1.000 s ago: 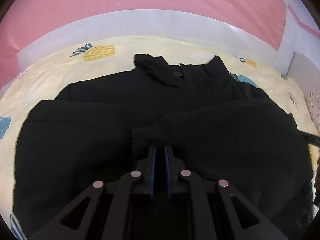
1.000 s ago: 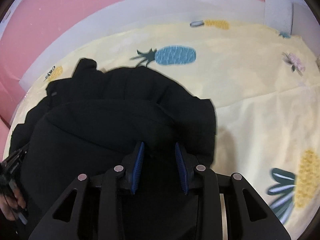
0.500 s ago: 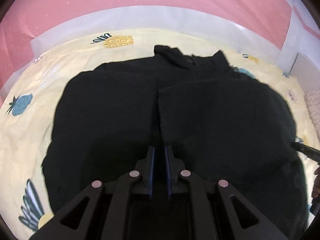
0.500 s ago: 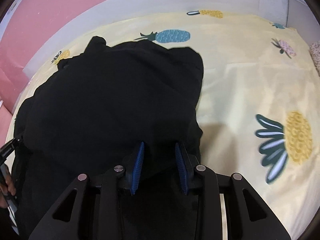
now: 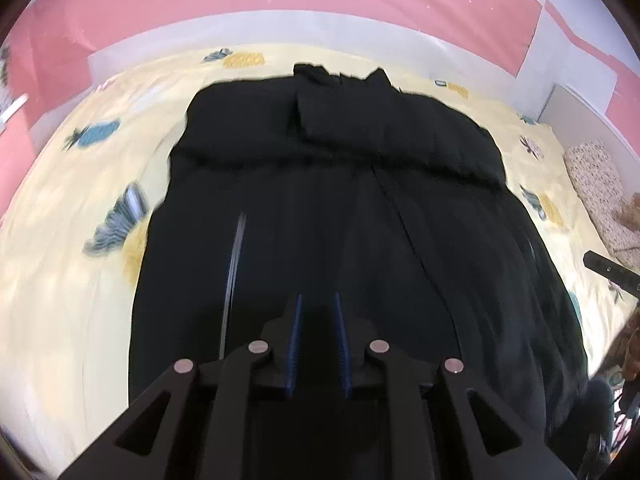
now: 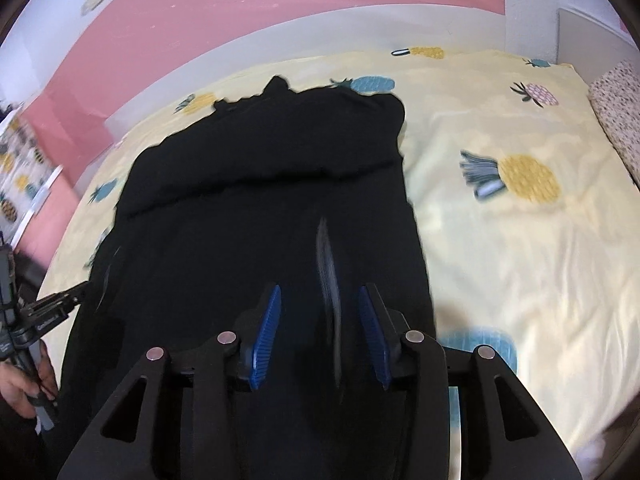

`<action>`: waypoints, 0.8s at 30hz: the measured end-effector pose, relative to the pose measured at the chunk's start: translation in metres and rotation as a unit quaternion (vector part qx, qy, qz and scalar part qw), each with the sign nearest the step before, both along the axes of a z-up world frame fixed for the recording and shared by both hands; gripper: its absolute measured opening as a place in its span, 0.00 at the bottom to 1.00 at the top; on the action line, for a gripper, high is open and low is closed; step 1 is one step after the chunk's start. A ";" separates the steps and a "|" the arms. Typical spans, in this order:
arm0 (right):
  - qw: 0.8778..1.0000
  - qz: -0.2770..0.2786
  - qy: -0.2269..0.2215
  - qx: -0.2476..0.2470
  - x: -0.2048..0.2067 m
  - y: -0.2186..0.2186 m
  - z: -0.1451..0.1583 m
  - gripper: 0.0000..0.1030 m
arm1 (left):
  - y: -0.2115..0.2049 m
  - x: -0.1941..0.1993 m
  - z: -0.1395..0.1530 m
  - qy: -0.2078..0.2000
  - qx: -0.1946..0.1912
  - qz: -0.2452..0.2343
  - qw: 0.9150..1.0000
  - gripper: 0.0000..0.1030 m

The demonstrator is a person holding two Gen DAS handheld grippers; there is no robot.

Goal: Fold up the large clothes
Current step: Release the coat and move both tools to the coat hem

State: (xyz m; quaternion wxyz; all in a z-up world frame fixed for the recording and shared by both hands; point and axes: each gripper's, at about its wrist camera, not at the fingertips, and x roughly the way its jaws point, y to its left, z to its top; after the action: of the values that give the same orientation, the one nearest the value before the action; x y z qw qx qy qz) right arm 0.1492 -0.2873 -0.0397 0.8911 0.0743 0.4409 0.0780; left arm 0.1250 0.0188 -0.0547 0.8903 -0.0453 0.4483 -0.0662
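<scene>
Black fabric fills the left wrist view: the garment [image 5: 340,184] lies spread on the bed [image 5: 60,264], collar end far from the camera. The left tongs [image 5: 318,312] hover over its near hem, blades slightly apart, gripping nothing visible. A good fold would pinch the hem corners evenly and lift together.

In the right wrist view, the right tongs [image 6: 318,312] stand wide apart above the same garment [image 6: 260,200]. No containers show.
</scene>
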 end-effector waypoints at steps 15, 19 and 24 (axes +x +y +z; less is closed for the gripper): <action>1.000 0.007 0.004 0.003 -0.110 0.015 -0.010 0.57 | -0.017 -0.115 0.020 -0.005 0.017 0.001 1.000 0.27; 1.000 -0.006 0.007 0.012 -0.116 0.004 -0.013 0.63 | -0.017 -0.117 0.024 -0.013 0.023 0.008 1.000 0.37; 0.999 -0.024 0.014 0.028 -0.116 -0.011 -0.018 0.69 | -0.014 -0.117 0.027 -0.023 0.033 0.017 0.999 0.46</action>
State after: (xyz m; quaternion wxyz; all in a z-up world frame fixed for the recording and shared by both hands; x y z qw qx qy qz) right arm 0.0334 -0.2979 -0.0580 0.8840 0.1108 0.4490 0.0683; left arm 0.0082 0.0046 -0.0277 0.9024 -0.0223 0.4288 -0.0370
